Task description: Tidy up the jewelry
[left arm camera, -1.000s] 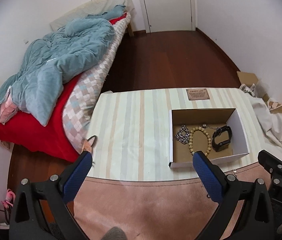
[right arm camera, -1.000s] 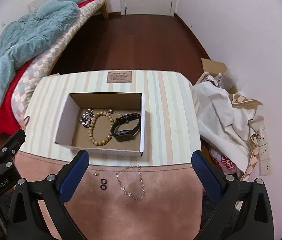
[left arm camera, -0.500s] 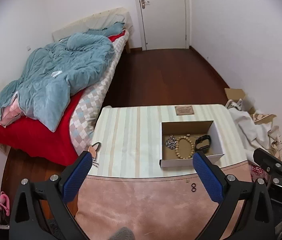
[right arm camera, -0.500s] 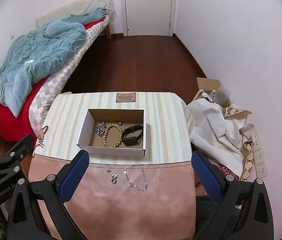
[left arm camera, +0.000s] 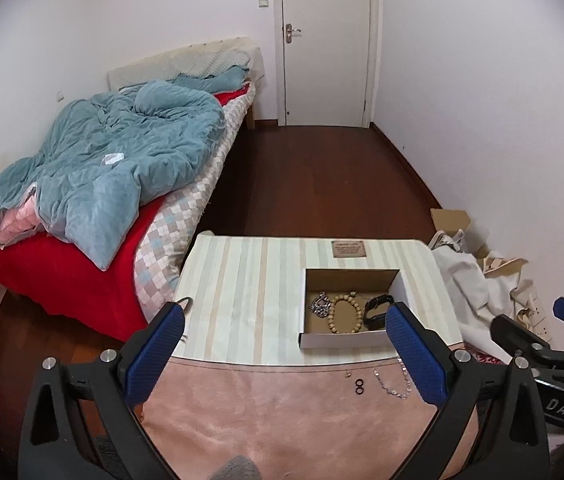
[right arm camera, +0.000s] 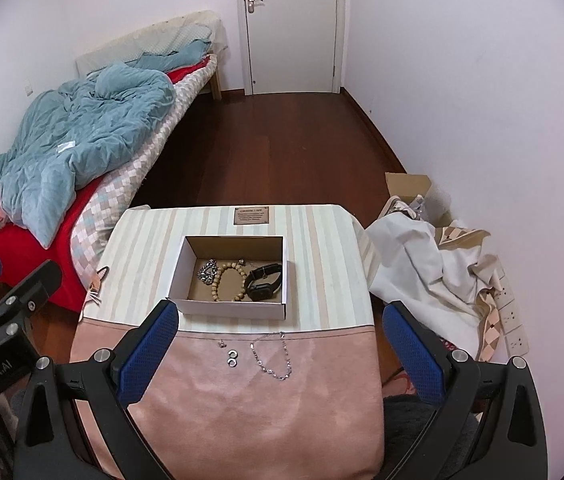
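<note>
While both tongs hover spread wide, gripping nothing, left gripper (left arm camera: 284, 354) and right gripper (right arm camera: 279, 354) sit above pink suede-like mat (right arm camera: 241, 408). Thin silver chain (right arm camera: 271, 358), paired small rings (right arm camera: 233, 358), tiny stud (right arm camera: 222, 343) lie loose on mat near white cardboard box (right arm camera: 229, 308). Inside: wooden bead bracelet (right arm camera: 229, 282), chunky metal chain (right arm camera: 207, 270), black watch (right arm camera: 263, 282). Striped cloth (right arm camera: 141, 248) bare around box.
</note>
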`<move>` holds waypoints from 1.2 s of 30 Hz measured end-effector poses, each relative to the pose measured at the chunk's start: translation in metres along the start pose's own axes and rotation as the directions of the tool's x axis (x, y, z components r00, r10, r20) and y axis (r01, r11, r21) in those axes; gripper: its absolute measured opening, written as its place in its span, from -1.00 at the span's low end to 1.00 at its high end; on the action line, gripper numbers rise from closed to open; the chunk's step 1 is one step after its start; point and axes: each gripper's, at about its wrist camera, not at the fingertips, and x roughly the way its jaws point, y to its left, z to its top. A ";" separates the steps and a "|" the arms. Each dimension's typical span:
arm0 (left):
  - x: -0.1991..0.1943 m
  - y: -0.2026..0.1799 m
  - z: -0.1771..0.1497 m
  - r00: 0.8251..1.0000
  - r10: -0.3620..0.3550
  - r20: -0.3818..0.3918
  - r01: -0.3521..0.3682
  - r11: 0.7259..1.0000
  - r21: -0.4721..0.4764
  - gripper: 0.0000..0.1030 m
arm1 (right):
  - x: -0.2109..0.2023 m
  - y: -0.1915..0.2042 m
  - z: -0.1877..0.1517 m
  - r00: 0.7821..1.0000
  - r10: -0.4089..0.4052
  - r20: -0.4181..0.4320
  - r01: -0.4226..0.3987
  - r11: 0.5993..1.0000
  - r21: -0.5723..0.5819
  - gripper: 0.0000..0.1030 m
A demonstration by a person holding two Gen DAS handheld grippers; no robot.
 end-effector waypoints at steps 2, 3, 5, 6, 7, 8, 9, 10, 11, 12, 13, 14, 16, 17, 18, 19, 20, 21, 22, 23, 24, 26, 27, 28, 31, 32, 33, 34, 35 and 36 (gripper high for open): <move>0.013 0.001 -0.006 0.999 0.042 -0.017 -0.042 0.999 0.003 0.99 | 0.017 -0.006 -0.005 0.999 0.028 -0.030 -0.027 0.999 0.025 1.00; 0.020 0.003 -0.009 0.998 0.056 -0.030 -0.055 0.998 0.004 0.99 | 0.029 -0.010 -0.009 0.998 0.029 -0.055 -0.027 0.999 0.037 1.00; 0.038 0.005 -0.019 0.993 0.098 -0.060 -0.098 0.995 0.014 0.99 | 0.054 -0.017 -0.021 0.995 0.030 -0.096 -0.025 0.998 0.059 1.00; 0.046 0.005 -0.024 0.990 0.120 -0.078 -0.119 0.993 0.022 0.99 | 0.067 -0.021 -0.028 0.993 0.017 -0.117 -0.009 0.998 0.070 1.00; 0.055 0.006 -0.029 0.986 0.138 -0.099 -0.135 0.990 0.030 0.99 | 0.080 -0.024 -0.035 0.990 0.003 -0.140 0.007 0.997 0.072 1.00; 0.065 0.006 -0.036 0.981 0.157 -0.116 -0.154 0.987 0.040 0.99 | 0.093 -0.027 -0.042 0.988 -0.004 -0.157 0.016 0.997 0.078 0.99; 0.072 0.006 -0.042 0.975 0.176 -0.134 -0.170 0.984 0.050 0.99 | 0.105 -0.030 -0.048 0.985 -0.007 -0.172 0.023 0.996 0.087 0.95; 0.081 0.005 -0.048 0.969 0.189 -0.156 -0.182 0.981 0.061 0.99 | 0.121 -0.034 -0.056 0.980 0.000 -0.198 0.020 0.995 0.100 0.88; 0.090 0.004 -0.055 0.965 0.200 -0.171 -0.191 0.979 0.072 0.99 | 0.133 -0.036 -0.060 0.975 0.004 -0.220 0.020 0.994 0.104 0.65; 0.097 0.003 -0.061 0.959 0.211 -0.190 -0.198 0.977 0.084 0.99 | 0.148 -0.039 -0.068 0.969 0.008 -0.249 0.021 0.993 0.115 0.36; 0.106 0.003 -0.067 0.951 0.220 -0.216 -0.203 0.974 0.096 0.99 | 0.163 -0.041 -0.076 0.961 0.015 -0.275 0.019 0.992 0.123 0.29; 0.117 0.002 -0.075 0.943 0.224 -0.248 -0.203 0.973 0.109 0.99 | 0.176 -0.042 -0.083 0.955 0.012 -0.296 0.026 0.992 0.125 0.26; 0.131 0.000 -0.086 0.928 0.228 -0.294 -0.201 0.972 0.122 0.99 | 0.199 -0.043 -0.096 0.946 0.029 -0.324 0.017 0.990 0.139 0.26; 0.137 -0.002 -0.092 0.922 0.224 -0.316 -0.192 0.973 0.127 0.99 | 0.209 -0.042 -0.102 0.942 0.032 -0.334 0.018 0.989 0.144 0.23; 0.142 -0.003 -0.096 0.919 0.218 -0.329 -0.184 0.974 0.131 0.99 | 0.217 -0.041 -0.106 0.939 0.027 -0.342 0.024 0.989 0.143 0.23; 0.146 -0.005 -0.099 0.915 0.218 -0.341 -0.181 0.974 0.139 0.99 | 0.226 -0.039 -0.111 0.936 0.025 -0.351 0.027 0.990 0.141 0.21; 0.150 -0.008 -0.103 0.910 0.223 -0.348 -0.180 0.972 0.150 0.99 | 0.233 -0.038 -0.116 0.931 0.021 -0.364 0.031 0.990 0.135 0.09; 0.154 -0.009 -0.105 0.909 0.221 -0.353 -0.176 0.972 0.155 0.99 | 0.238 -0.036 -0.119 0.926 0.014 -0.378 0.035 0.992 0.124 0.00; 0.157 -0.010 -0.107 0.907 0.218 -0.361 -0.172 0.973 0.157 0.99 | 0.234 -0.028 -0.119 0.942 -0.018 -0.336 0.045 0.996 0.074 -0.10; 0.160 -0.011 -0.109 0.904 0.215 -0.370 -0.168 0.973 0.156 0.99 | 0.232 -0.024 -0.119 0.943 -0.045 -0.329 0.060 0.998 0.033 -0.25; 0.162 -0.011 -0.109 0.903 0.212 -0.375 -0.165 0.974 0.155 0.99 | 0.230 -0.020 -0.120 0.945 -0.064 -0.320 0.069 0.998 0.005 -0.45; 0.167 -0.012 -0.109 0.900 0.198 -0.387 -0.152 0.978 0.146 0.99 | 0.225 -0.017 -0.120 0.947 -0.067 -0.314 0.064 0.998 -0.019 -0.93; 0.170 -0.013 -0.109 0.899 0.190 -0.395 -0.146 0.979 0.140 0.99 | 0.223 -0.019 -0.120 0.946 -0.072 -0.315 0.068 0.997 -0.023 -0.93; 0.172 -0.014 -0.109 0.900 0.182 -0.396 -0.139 0.981 0.135 0.99 | 0.221 -0.021 -0.120 0.946 -0.076 -0.316 0.075 0.997 -0.014 -0.93; 0.179 -0.022 -0.108 0.904 0.140 -0.404 -0.104 0.988 0.111 0.99 | 0.212 -0.046 -0.120 0.944 -0.089 -0.317 0.111 0.992 0.054 -0.96; 0.182 -0.025 -0.108 0.904 0.121 -0.410 -0.087 0.991 0.100 0.98 | 0.212 -0.051 -0.120 0.944 -0.091 -0.317 0.118 0.991 0.069 -0.96; 0.186 -0.030 -0.108 0.902 0.096 -0.421 -0.064 0.994 0.090 0.98 | 0.210 -0.059 -0.119 0.943 -0.101 -0.317 0.134 0.987 0.085 -0.96; 0.191 -0.036 -0.109 0.897 0.065 -0.437 -0.035 0.996 0.076 0.98 | 0.208 -0.068 -0.118 0.941 -0.112 -0.319 0.152 0.983 0.103 -0.96; 0.195 -0.041 -0.109 0.893 0.047 -0.448 -0.018 0.997 0.069 0.96 | 0.209 -0.071 -0.118 0.940 -0.115 -0.321 0.160 0.980 0.117 -0.96; 0.199 -0.047 -0.109 0.889 0.027 -0.457 0.003 0.998 0.065 0.94 | 0.209 -0.077 -0.118 0.939 -0.112 -0.324 0.165 0.977 0.139 -0.96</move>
